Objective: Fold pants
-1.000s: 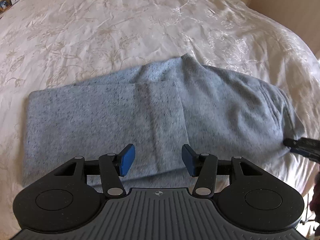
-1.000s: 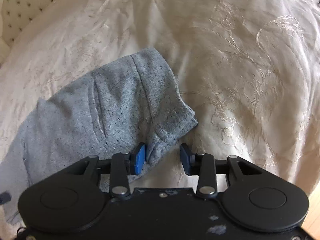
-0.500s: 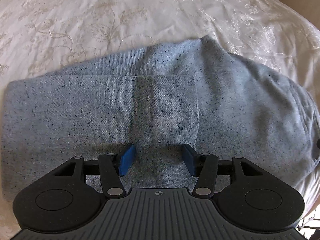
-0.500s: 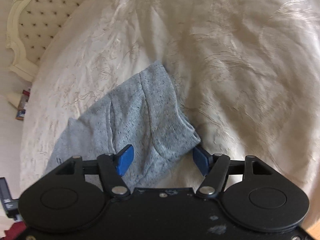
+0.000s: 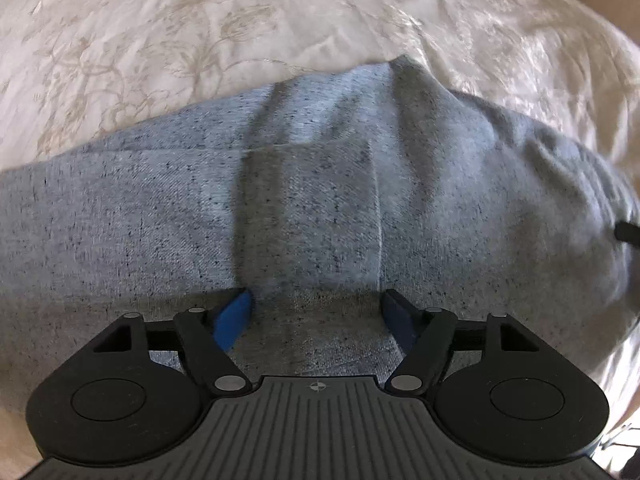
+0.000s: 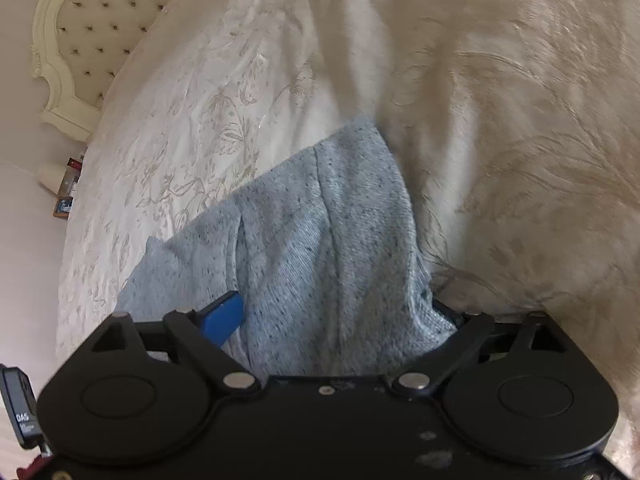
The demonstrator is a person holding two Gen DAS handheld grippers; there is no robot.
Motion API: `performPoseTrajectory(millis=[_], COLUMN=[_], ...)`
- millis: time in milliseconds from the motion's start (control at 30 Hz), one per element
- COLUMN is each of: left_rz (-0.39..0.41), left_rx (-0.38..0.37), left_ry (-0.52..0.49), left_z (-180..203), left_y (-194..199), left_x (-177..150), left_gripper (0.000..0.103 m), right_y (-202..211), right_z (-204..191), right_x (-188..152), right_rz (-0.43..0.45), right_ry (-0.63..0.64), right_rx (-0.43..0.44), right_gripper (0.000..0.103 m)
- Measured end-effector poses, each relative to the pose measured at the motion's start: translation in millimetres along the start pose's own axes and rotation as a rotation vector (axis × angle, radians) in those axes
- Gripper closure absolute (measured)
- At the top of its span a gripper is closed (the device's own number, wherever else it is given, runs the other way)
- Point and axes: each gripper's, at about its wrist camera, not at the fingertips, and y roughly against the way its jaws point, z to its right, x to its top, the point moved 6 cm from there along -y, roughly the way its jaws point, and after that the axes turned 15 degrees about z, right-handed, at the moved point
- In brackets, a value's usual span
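Grey speckled pants (image 5: 312,200) lie folded on a cream embroidered bedspread (image 5: 200,32). My left gripper (image 5: 318,314) is open, low over the near edge of the pants, its blue pads on either side of a folded flap. My right gripper (image 6: 340,312) is open wide around the end of the pants (image 6: 320,240), with the cloth lying between its fingers. The right pad is mostly hidden by the cloth.
The bedspread (image 6: 500,120) spreads all round the pants. A tufted cream headboard (image 6: 80,32) and a bedside shelf with small items (image 6: 64,192) show at the far left of the right wrist view. The other gripper's tip (image 5: 628,234) shows at the right edge.
Both grippers have moved forward and down onto the pants. The right gripper has opened wider and now straddles the cloth end. The left gripper has opened wider too.
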Motion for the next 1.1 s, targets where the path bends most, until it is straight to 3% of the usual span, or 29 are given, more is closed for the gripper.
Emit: performPoseTrajectory(millis=[33,67,100,333,467,633,800,867,967,1033,1100], left_rz=[0.003,0.005,0.007,0.198,0.161,0.06,0.046,0.106,0.187,0.142,0.094], left_rx=[0.003,0.002,-0.001,-0.005,0.042,0.041,0.011,0.016,-0.07,-0.174,-0.222], left_ry=[-0.008,-0.007,-0.001,0.008,0.055,0.016,-0.036,-0.063,-0.131,-0.17,-0.235], left_z=[1,2,2,-4,-14,-10,-5,-2,15,31,43], left_y=[1,2,4,38,16,-26,-31,-11,21,28,28], left_x=[0,0,2,40,52,48,53,57,47,24,-4], left_gripper=[0.033,0.033,0.033,0.034,0.034,0.031,0.027,0.03,0.031,0.031,0.031], right_y=[0,0,1,27,35,41,54,62,74,81,86], right_z=[0,0,0,-35,-51,-68,-92,-105,-128,-145,-160], right_x=[1,3,5,24,30,35,34,34,32,29,26], right_rz=[-0.003,-0.014,-0.017,0.014,0.029,0.041,0.064,0.082,0.115,0.134,0.153], right_ry=[0.006,0.001,-0.005,0.111,0.121,0.151,0.201,0.228,0.256,0.268,0.288], right_rx=[-0.01,-0.017,-0.01,0.052,0.07,0.064,0.057,0.06,0.055,0.052,0.04], right_gripper=[0.043,0.069,0.075,0.078,0.078,0.078,0.079,0.079,0.079,0.079,0.08])
